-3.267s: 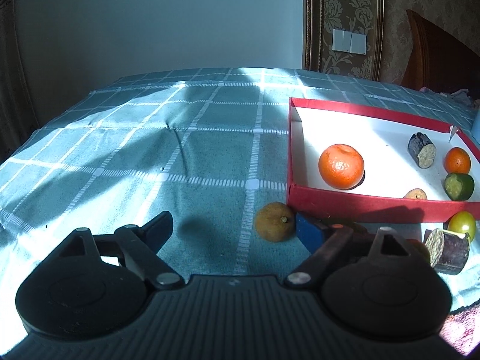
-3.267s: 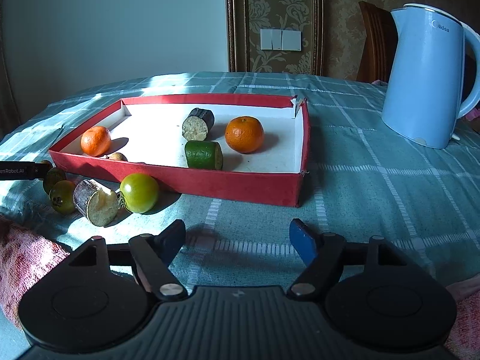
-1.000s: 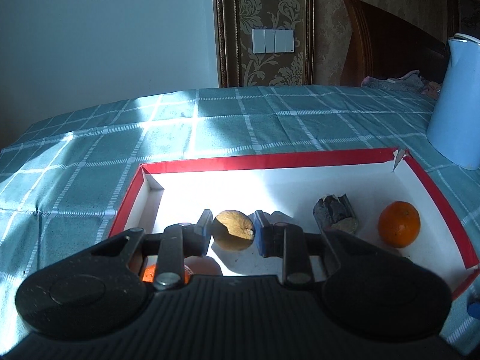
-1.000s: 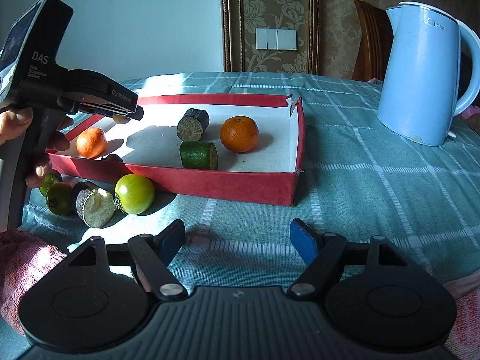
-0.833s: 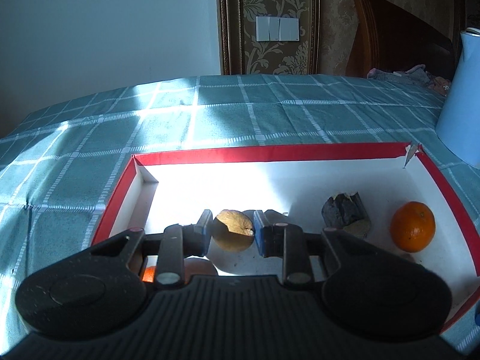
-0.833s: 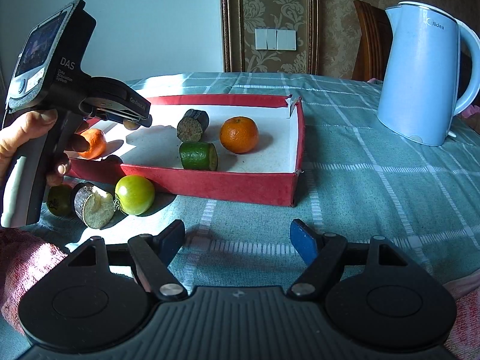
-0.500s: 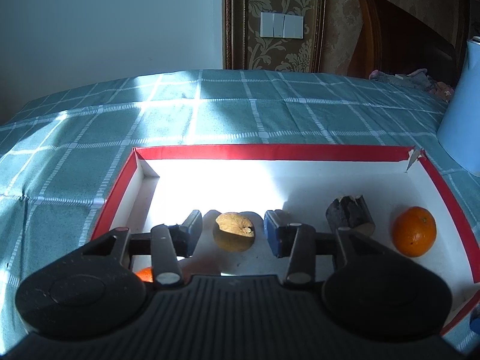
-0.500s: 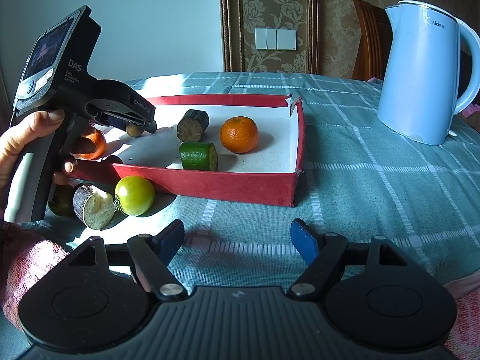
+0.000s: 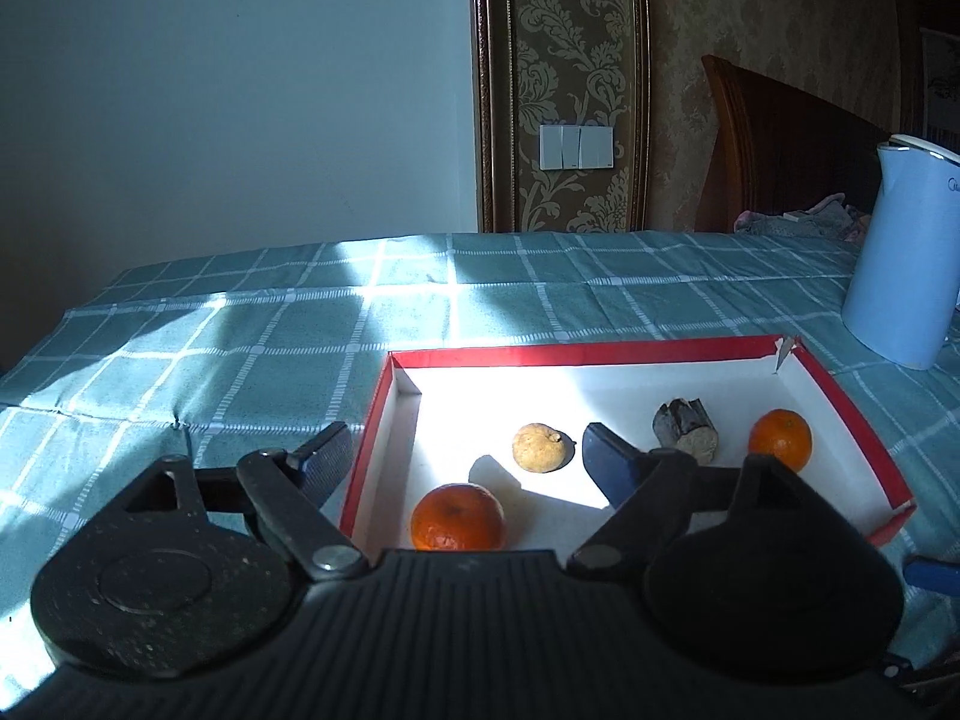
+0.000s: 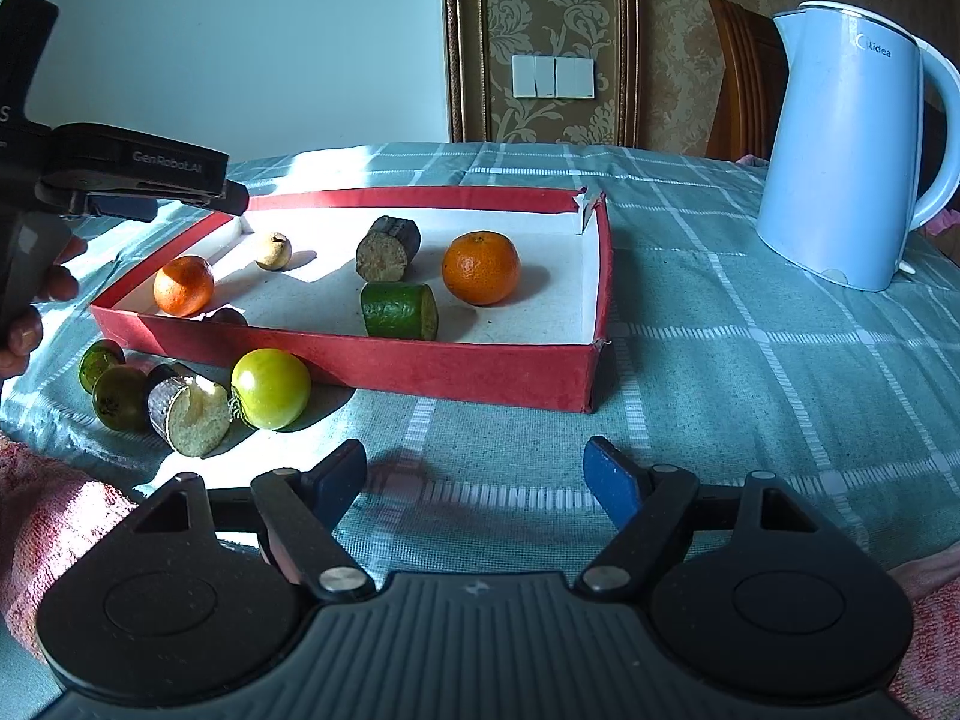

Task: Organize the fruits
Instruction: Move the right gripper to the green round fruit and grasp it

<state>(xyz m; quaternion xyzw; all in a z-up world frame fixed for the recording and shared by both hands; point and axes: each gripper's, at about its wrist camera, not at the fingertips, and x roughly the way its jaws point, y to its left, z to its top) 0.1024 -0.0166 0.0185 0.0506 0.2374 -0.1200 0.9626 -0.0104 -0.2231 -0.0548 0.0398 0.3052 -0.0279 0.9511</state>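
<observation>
From your left wrist view, the desk's checked teal cloth (image 9: 252, 354) lies open to the left of the red tray (image 9: 600, 353), and the blue kettle (image 9: 900, 252) stands past its far right corner. Your left claw (image 9: 462, 462) has just been opening and grips nothing; the tan, rough fruit (image 9: 538, 447) sits free on the white tray floor between its spread pads, with a tangerine (image 9: 457, 517) nearer you. From your right wrist view, there's bare cloth ahead up to the tray's near wall (image 10: 420, 363). Your right claw (image 10: 474, 474) is released and empty. Outside that wall lie a glossy green tomato (image 10: 270, 387) and a cut, dark-skinned chunk (image 10: 187, 409).
</observation>
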